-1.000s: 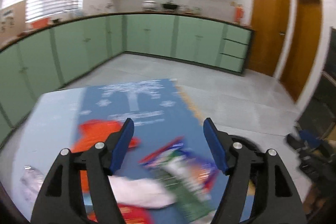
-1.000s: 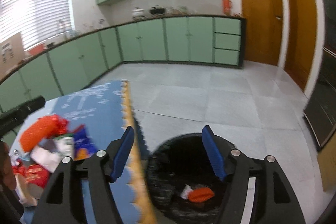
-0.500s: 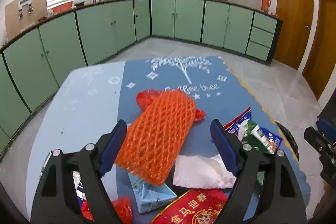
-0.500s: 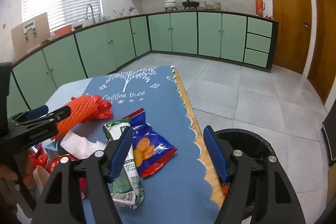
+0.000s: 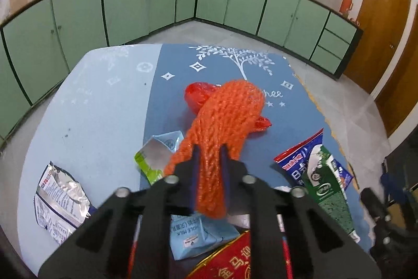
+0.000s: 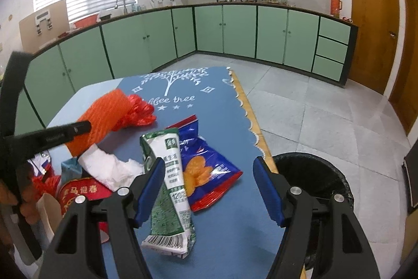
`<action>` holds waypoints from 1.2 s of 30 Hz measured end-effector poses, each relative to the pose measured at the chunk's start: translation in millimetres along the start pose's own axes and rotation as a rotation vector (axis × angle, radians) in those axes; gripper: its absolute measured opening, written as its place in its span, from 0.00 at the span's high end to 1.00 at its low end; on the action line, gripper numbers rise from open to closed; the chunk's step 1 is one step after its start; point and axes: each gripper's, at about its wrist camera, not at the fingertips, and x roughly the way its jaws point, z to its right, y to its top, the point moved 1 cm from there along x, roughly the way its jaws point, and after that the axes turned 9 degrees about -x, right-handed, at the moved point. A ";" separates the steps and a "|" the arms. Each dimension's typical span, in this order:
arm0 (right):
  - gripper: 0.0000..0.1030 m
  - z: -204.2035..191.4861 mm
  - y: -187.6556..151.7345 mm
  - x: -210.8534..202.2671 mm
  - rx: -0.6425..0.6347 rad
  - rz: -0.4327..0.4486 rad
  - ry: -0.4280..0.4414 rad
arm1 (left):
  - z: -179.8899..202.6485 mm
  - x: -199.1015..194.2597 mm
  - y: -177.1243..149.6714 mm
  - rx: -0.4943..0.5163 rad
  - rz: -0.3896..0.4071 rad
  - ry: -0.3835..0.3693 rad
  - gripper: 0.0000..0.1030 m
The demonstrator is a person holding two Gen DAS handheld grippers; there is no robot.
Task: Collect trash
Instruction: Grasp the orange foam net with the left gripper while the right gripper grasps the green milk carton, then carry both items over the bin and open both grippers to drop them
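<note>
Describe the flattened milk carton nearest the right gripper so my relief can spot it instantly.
Start at the blue tree-print tablecloth and go to its near end beside the black trash bin. The green-and-white milk carton lies there, overlapping the blue snack bag, just ahead of the open right gripper. It is the only tall, flattened green-and-white pack with a barcode end.

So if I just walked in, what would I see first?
Probably the bright orange foam net, pinched in the left gripper over the middle of the blue table. Next, the green milk carton and blue snack bag lying before the open right gripper, with the black bin beside the table.
</note>
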 end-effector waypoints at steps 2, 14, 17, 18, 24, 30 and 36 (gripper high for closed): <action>0.33 -1.1 -1.3 0.9 -0.005 -0.005 0.006 | 0.4 -6.4 0.2 -0.007 0.011 -0.015 0.91; 0.34 -7.0 -14.5 -3.5 -0.013 -0.019 0.042 | 11.5 -69.4 -15.8 0.007 0.133 -0.048 0.92; 0.39 -10.2 -19.5 -0.2 -0.018 -0.029 0.057 | 13.5 -74.0 -27.8 0.026 0.140 -0.045 0.92; 0.40 -11.0 -21.5 1.9 -0.020 -0.035 0.060 | 13.6 -74.0 -31.5 0.024 0.134 -0.048 0.92; 0.55 -11.2 -30.0 15.2 0.007 -0.081 0.119 | 13.2 -70.9 -44.4 0.041 0.113 -0.052 0.92; 0.74 -15.7 -27.6 14.0 0.013 -0.089 0.195 | 10.3 -70.9 -48.4 0.040 0.108 -0.050 0.92; 0.76 -15.0 -20.5 -0.1 0.039 -0.052 0.234 | 9.1 -75.8 -47.9 0.044 0.120 -0.053 0.92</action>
